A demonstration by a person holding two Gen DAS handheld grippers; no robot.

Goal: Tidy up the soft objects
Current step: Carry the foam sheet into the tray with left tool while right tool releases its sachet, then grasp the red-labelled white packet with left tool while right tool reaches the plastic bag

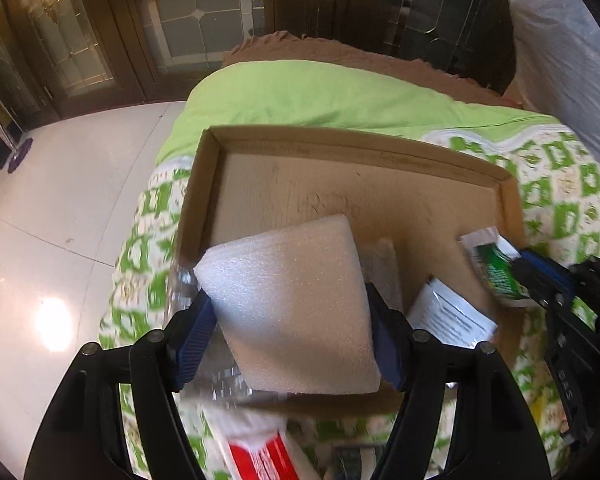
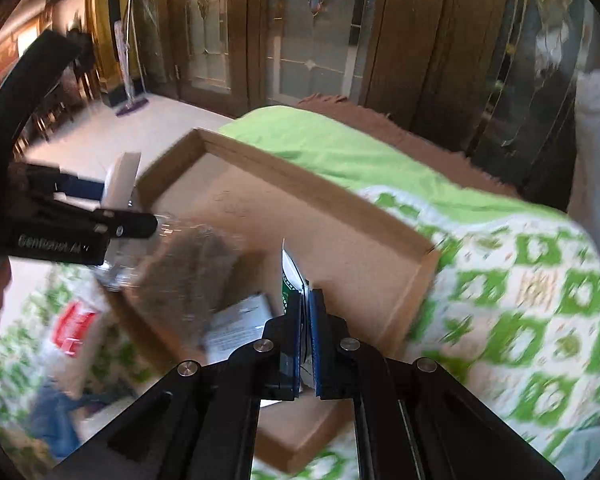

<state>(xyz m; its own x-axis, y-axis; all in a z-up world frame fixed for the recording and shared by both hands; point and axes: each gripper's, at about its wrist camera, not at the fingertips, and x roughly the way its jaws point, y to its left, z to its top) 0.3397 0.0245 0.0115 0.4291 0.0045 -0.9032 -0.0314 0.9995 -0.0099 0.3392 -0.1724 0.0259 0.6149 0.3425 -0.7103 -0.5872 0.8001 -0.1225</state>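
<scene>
My left gripper (image 1: 290,320) is shut on a white foam pad (image 1: 296,304) and holds it over the near part of a shallow cardboard tray (image 1: 380,148). In the right wrist view the left gripper (image 2: 134,216) shows at the left with the pad (image 2: 120,180) edge-on. My right gripper (image 2: 307,304) is shut on a green and white packet (image 2: 289,276), held above the tray's (image 2: 312,196) near right part. It also shows in the left wrist view (image 1: 520,276) with the packet (image 1: 492,264). A white printed sachet (image 1: 452,316) lies in the tray.
The tray rests on a bed with a green patterned quilt (image 1: 572,200) and a plain green cover (image 1: 320,92). A clear plastic bag (image 2: 180,264) and a red and white pack (image 2: 74,326) lie at the tray's near left. Wooden glazed doors (image 2: 300,32) stand behind. White tiled floor (image 1: 60,200) lies left.
</scene>
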